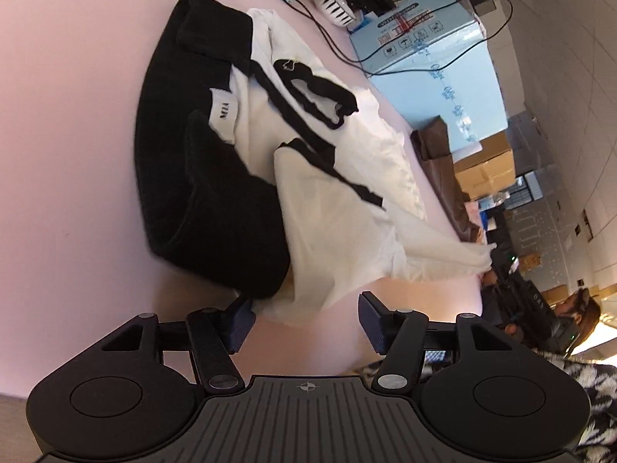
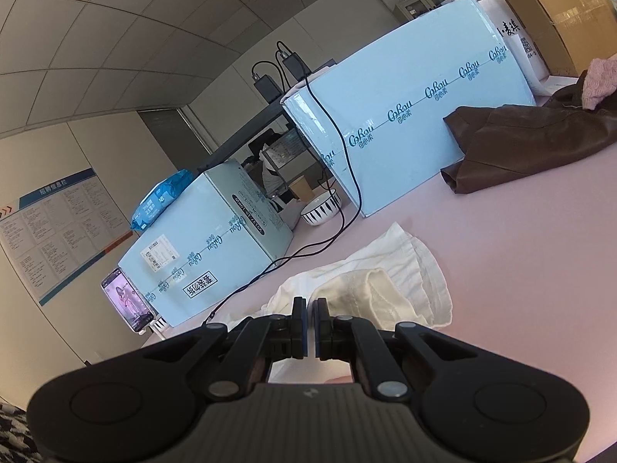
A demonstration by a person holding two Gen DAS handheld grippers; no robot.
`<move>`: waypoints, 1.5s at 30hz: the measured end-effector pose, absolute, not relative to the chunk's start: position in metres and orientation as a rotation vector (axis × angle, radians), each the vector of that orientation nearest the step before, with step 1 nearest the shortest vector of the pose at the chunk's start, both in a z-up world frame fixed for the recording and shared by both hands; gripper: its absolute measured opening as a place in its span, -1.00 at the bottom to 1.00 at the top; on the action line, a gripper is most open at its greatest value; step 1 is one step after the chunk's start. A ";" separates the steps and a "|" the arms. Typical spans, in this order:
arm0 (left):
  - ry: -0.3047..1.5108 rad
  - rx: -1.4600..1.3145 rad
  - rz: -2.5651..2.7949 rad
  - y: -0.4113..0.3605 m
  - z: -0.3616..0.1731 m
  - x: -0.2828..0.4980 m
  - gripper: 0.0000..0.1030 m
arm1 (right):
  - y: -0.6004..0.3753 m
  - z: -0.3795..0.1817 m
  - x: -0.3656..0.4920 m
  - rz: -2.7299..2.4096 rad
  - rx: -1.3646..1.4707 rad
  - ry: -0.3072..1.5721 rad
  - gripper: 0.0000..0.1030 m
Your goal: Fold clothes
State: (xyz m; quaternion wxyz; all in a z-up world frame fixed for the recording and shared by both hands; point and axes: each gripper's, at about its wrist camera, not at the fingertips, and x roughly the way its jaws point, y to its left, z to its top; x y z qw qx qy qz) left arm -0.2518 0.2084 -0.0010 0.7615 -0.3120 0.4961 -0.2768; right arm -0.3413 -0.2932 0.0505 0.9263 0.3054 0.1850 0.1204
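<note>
A black-and-white garment (image 1: 308, 146) lies crumpled on the pink table (image 1: 69, 123), with a black collar part at the left and white cloth with black trim to the right. My left gripper (image 1: 306, 320) is open, its jaws wide apart, right at the garment's near white edge. In the right wrist view my right gripper (image 2: 310, 308) is shut on the white cloth (image 2: 385, 281), which bunches just beyond its fingertips. A stretched white corner (image 1: 462, 254) in the left wrist view runs toward the right gripper's side.
Light blue cartons (image 2: 405, 123) stand at the table's far edge with black cables (image 2: 339, 177) running over them. A striped bowl (image 2: 320, 208), a phone (image 2: 129, 301), a brown garment (image 2: 520, 146) and a cardboard box (image 2: 559, 11) are beyond.
</note>
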 end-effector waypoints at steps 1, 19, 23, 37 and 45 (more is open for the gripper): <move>1.066 -0.685 -0.583 0.209 -0.002 -0.249 -0.25 | -0.295 0.049 -0.343 0.241 0.630 0.379 -0.93; 0.890 -0.676 -0.631 0.219 0.090 -0.154 -0.71 | -0.301 0.099 -0.216 0.218 0.604 0.313 -0.93; 1.002 -0.865 -0.495 0.225 0.047 -0.067 -0.43 | -0.306 0.068 -0.115 0.072 0.661 0.532 -0.47; 0.741 -0.458 -0.477 0.135 0.093 -0.105 -0.14 | -0.162 0.058 -0.095 0.257 0.011 0.839 0.40; 0.914 -0.352 -0.287 0.106 0.036 -0.057 -0.16 | -0.143 0.043 -0.093 0.108 -0.058 0.829 0.56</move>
